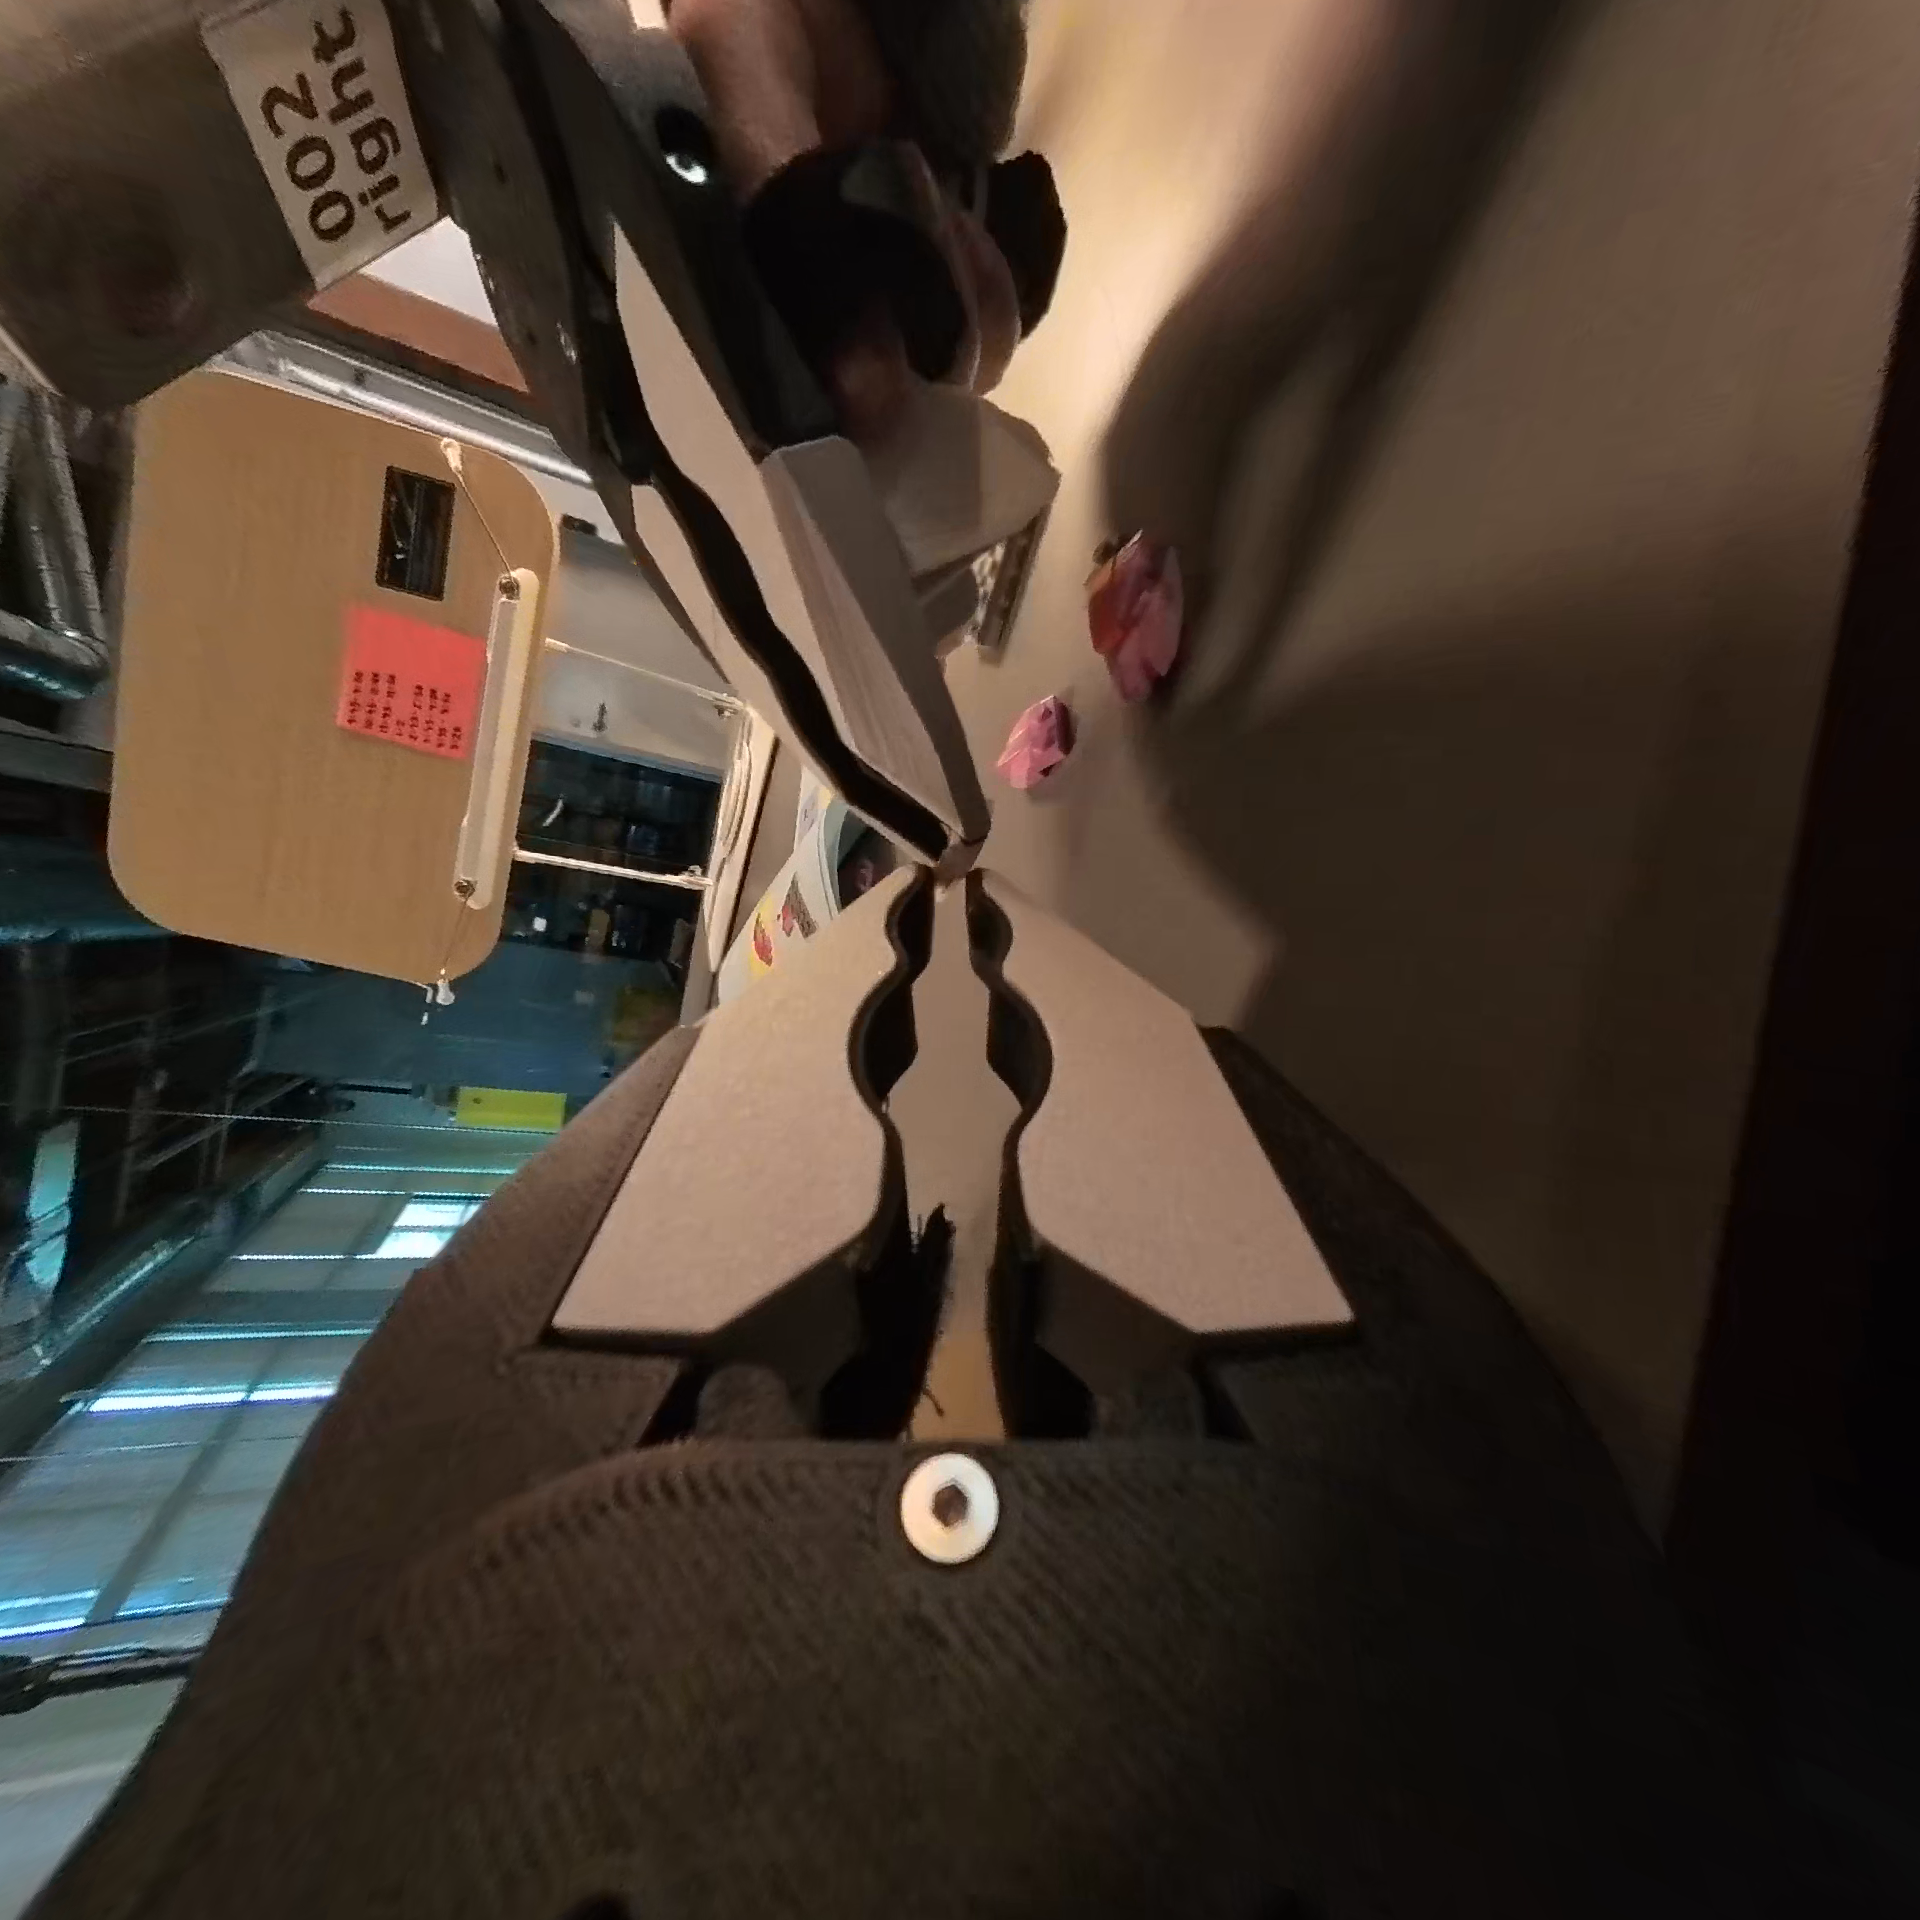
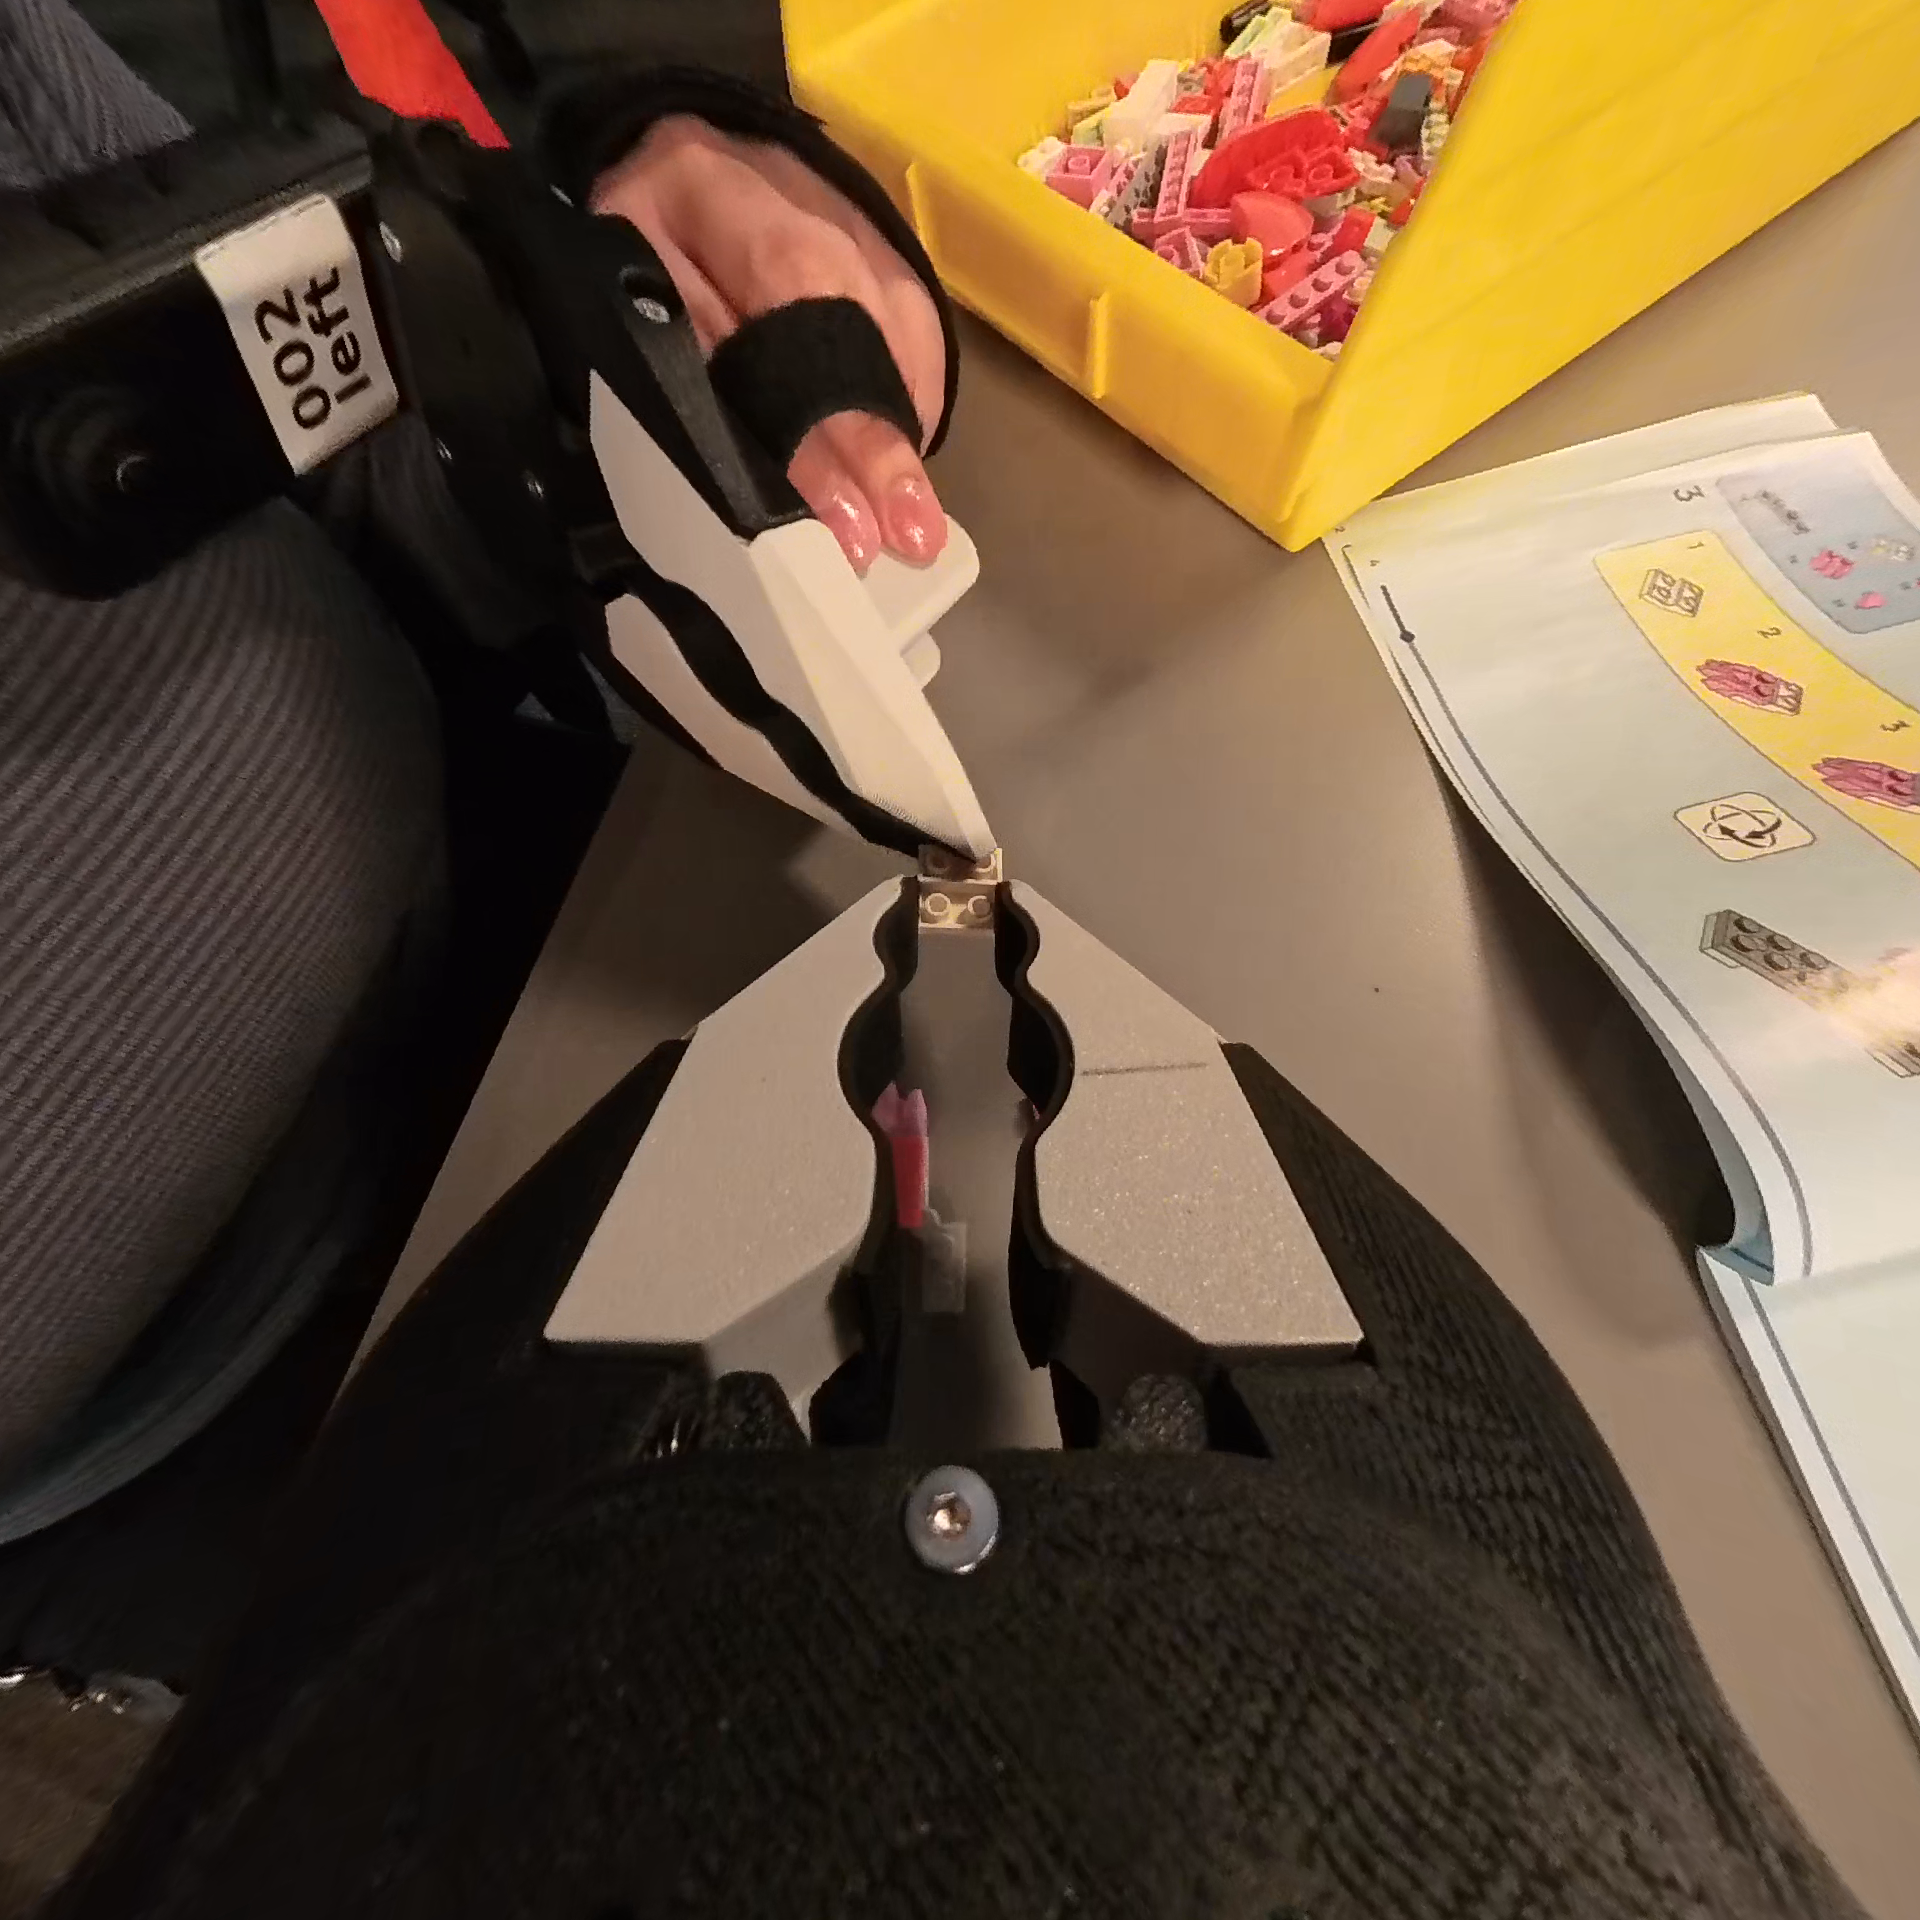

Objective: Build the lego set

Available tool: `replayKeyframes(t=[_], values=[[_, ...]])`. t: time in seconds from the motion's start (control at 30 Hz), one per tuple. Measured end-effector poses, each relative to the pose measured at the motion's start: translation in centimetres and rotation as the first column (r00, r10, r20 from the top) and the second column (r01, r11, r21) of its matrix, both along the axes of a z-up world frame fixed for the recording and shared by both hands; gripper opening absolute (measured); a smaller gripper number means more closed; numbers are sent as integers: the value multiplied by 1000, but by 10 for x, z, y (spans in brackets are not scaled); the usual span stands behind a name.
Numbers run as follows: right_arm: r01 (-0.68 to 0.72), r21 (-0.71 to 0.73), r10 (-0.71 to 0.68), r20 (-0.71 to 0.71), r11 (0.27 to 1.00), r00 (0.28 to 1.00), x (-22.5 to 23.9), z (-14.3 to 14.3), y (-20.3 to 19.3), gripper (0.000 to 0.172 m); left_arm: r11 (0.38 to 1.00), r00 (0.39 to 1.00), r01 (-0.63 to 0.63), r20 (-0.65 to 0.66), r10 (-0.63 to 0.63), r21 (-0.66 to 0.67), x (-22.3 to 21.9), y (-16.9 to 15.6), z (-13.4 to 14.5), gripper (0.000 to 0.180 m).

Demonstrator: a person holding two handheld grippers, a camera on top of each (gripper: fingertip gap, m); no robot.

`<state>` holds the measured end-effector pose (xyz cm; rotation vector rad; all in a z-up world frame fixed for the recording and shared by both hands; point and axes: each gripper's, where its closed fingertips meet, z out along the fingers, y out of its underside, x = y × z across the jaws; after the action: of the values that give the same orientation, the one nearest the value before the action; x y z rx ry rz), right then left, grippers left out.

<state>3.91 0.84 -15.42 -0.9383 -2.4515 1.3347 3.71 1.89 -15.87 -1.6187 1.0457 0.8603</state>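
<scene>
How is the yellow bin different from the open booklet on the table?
The yellow bin is a walled plastic container, while the booklet is flat paper lying open. The bin holds a heap of pink, red and white toy bricks; the booklet only shows printed drawings of bricks. The bin is farther from the right gripper than the booklet. Both rest on the grey table.

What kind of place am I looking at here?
Probably a hobby or work table for building with toy bricks: a yellow bin heaped with small bricks and an open picture instruction booklet lie on it.
</scene>
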Motion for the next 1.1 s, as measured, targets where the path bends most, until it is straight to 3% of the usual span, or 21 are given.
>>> replayKeyframes(t=[0.13, 0.23, 0.4, 0.57, 0.73, 0.9, 1.1], values=[[11, -21, -12, -43, 1000, 999, -2, 7, 2, 0, 999, 999, -36, 0, 37, -29, -6, 1, -3, 2], [59, 50, -56, -60, 997, 997, -2, 5, 19, 23, 999, 999, -41, 5, 41, -36, -8, 1, -4, 2], [96, 126, -98, 10, 987, 995, 8, -13, 45, 23, 997, 999, -47, -9, 47, -69, -9, 2, -12, 2], [86, 110, -96, 81, 990, 992, 11, -25, 45, 28, 996, 998, -59, -39, 56, -60, -11, 2, -13, 2], [22, 42, -28, 162, 999, 986, 30, -22, 40, 16, 997, 997, -61, -49, 59, -54, -11, 2, -12, 2], [45, 35, -49, 108, 998, 993, 18, -17, 46, 19, 996, 997, -60, -58, 57, -62, -11, 2, -14, 2], [-1, 12, -2, 194, 1000, 981, 25, -23, 35, 17, 995, 995, -71, -69, 66, -75, -12, 1, -15, 2]])
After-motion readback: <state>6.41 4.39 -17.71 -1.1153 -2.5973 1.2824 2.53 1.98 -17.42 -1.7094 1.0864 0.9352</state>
